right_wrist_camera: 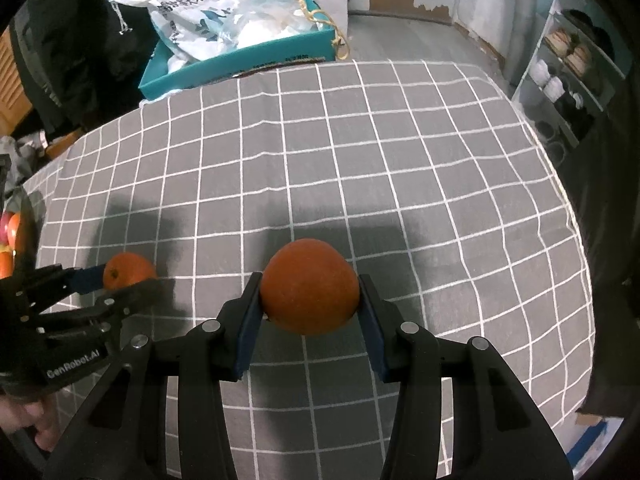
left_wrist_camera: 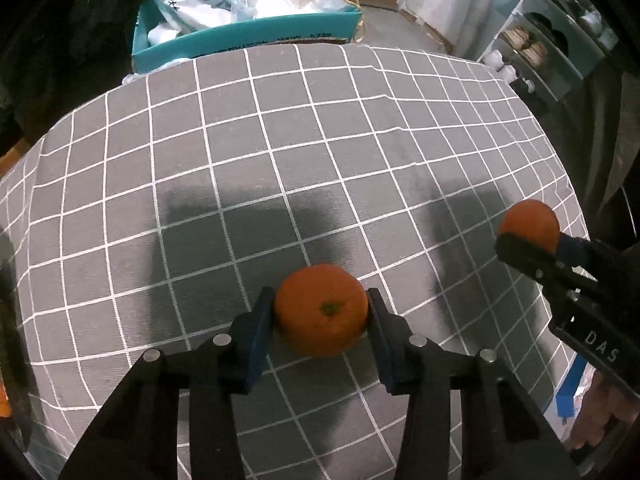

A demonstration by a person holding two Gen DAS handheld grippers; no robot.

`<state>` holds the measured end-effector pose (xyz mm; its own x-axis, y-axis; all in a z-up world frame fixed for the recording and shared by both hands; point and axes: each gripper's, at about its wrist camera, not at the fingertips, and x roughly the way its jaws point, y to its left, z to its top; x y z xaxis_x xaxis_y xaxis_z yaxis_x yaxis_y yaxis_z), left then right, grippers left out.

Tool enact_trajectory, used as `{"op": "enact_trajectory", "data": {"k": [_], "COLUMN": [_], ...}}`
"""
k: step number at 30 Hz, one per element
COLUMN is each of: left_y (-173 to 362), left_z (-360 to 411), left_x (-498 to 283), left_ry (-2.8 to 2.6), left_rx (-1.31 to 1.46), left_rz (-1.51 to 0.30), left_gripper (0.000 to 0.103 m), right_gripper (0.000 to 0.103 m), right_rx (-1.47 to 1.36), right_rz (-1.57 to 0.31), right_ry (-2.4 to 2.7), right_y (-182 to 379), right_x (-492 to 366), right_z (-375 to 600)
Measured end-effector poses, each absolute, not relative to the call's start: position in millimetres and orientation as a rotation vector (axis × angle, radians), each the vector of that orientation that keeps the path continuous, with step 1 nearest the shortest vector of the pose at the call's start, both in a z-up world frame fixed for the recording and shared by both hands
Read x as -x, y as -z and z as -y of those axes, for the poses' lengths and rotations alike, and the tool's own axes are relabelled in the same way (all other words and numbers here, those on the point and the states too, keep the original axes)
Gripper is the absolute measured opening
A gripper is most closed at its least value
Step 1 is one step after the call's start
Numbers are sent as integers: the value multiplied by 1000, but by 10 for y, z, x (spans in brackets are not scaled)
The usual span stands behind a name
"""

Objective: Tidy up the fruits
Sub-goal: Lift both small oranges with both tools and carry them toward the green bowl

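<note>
My left gripper point(left_wrist_camera: 321, 312) is shut on an orange tangerine point(left_wrist_camera: 322, 309) with its green stem spot facing me, held just above the grey checked cloth point(left_wrist_camera: 280, 152). My right gripper point(right_wrist_camera: 310, 296) is shut on a larger orange point(right_wrist_camera: 310, 286) over the same cloth point(right_wrist_camera: 360, 152). In the left wrist view the right gripper point(left_wrist_camera: 532, 236) shows at the right with its orange point(left_wrist_camera: 529, 224). In the right wrist view the left gripper point(right_wrist_camera: 120, 278) shows at the left with its tangerine point(right_wrist_camera: 127, 269).
A teal box point(left_wrist_camera: 248, 36) holding white plastic bags stands beyond the table's far edge; it also shows in the right wrist view point(right_wrist_camera: 240, 56). A shelf unit point(right_wrist_camera: 568, 68) stands at the far right. More fruit point(right_wrist_camera: 10, 240) shows at the far left edge.
</note>
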<state>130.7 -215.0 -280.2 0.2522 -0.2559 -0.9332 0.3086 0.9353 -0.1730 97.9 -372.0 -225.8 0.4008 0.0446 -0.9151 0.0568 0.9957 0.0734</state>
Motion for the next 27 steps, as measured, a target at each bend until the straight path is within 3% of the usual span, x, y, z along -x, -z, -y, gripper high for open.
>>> {"op": "enact_trajectory", "data": {"k": [27], "left_y": [1740], "left_z": [1753], "left_x": [-1091], "left_ry": [358], "left_rx": [21], "left_rz": [-1023], "left_gripper": [45], "right_gripper": [45], "right_rx": [-19], "right_rz": [-951], "right_ry": [-36], "right_y": [1315], "right_x": [-891], "right_z": [3410]}}
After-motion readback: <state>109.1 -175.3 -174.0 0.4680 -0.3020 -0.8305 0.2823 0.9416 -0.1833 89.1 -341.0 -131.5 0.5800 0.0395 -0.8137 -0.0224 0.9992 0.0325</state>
